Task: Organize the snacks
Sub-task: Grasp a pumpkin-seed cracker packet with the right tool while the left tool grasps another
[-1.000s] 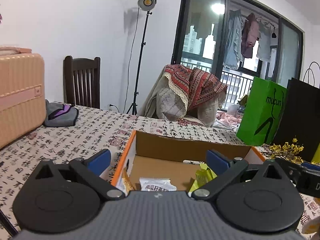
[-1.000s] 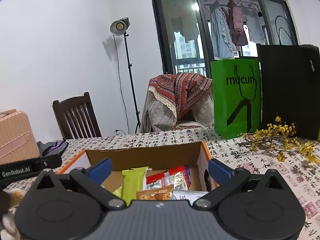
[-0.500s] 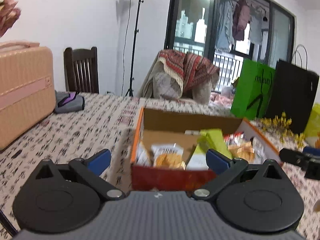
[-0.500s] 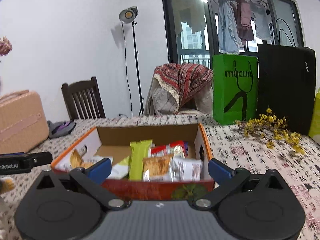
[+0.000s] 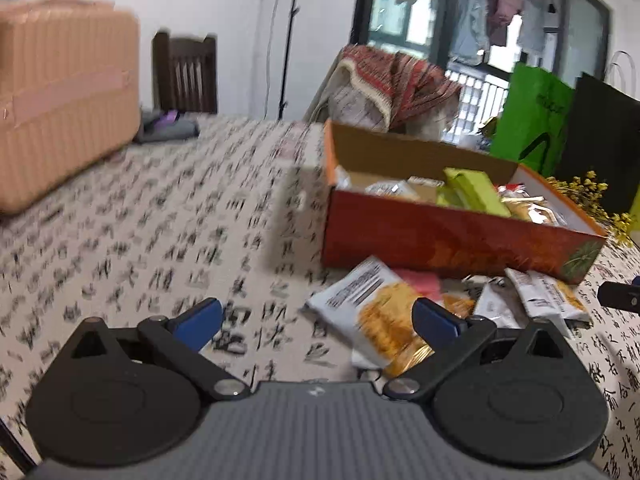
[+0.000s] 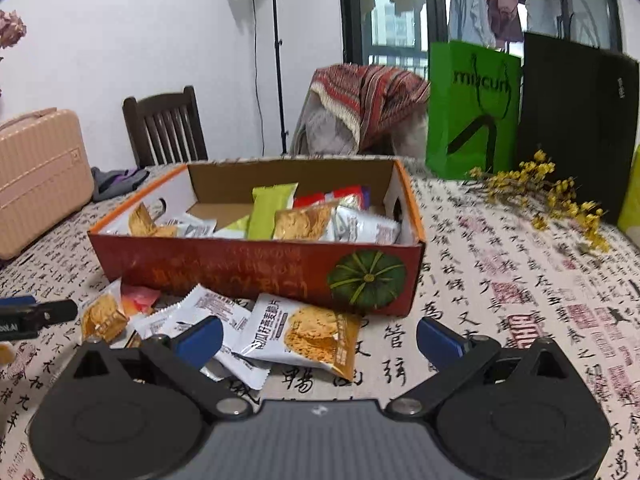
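An orange-red cardboard box (image 6: 256,268) with a pumpkin print stands on the patterned tablecloth and holds several snack packets, among them a green bar (image 6: 269,210). Loose packets lie in front of it; a white-and-orange cracker packet (image 6: 308,334) is nearest. My right gripper (image 6: 318,338) is open just above that packet. In the left wrist view the box (image 5: 448,236) is to the right and a cracker packet (image 5: 376,316) lies by my open left gripper (image 5: 316,318), partly behind its right finger. Nothing is held.
A pink suitcase (image 6: 36,176) stands at the left on the table, a grey pouch (image 6: 116,180) behind it. A green bag (image 6: 472,108), a black bag (image 6: 576,120) and yellow dried flowers (image 6: 548,192) are at the back right. A dark chair (image 6: 164,128) stands beyond.
Both grippers have pulled back and tilted down from over the box; the box front and the loose packets before it have come into view. Both stay open.
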`<action>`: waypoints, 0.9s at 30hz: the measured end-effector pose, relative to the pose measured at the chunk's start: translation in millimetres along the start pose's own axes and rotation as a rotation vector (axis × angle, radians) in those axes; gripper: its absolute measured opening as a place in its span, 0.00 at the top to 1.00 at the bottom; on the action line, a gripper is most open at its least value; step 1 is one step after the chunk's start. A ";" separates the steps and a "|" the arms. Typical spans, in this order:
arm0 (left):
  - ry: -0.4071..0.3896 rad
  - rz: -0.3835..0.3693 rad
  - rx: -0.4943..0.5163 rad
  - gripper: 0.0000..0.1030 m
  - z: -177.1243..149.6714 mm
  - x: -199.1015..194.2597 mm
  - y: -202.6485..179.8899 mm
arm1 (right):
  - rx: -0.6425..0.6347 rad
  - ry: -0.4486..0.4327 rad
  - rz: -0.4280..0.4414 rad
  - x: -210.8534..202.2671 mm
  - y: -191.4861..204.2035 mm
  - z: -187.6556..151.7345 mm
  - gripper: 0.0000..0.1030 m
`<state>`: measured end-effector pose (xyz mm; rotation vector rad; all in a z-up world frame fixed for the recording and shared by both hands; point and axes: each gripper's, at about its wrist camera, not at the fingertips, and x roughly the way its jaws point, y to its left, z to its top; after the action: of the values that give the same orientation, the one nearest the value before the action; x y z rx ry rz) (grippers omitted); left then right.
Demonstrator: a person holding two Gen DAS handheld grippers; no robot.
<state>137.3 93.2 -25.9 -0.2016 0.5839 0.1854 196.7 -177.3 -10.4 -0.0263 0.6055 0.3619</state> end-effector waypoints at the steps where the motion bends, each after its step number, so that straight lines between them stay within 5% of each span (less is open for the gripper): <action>1: -0.006 -0.006 -0.011 0.00 0.4 -0.6 1.9 | -0.004 0.014 0.003 4.3 0.9 1.3 0.00; 11: -0.015 -0.019 -0.023 0.00 -2.0 -1.8 2.6 | 0.018 0.173 0.005 61.9 7.2 14.9 0.00; 20: -0.017 -0.026 -0.060 0.00 -1.8 -2.7 8.1 | 0.072 0.156 0.044 74.4 2.7 9.0 0.00; 27: -0.018 -0.024 -0.071 0.00 -1.6 -2.9 10.0 | -0.001 0.137 0.022 64.5 3.6 3.2 0.21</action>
<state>131.8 102.2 -26.9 -0.2753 0.5578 0.1851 246.3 -152.5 -43.7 -0.0460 0.7420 0.3835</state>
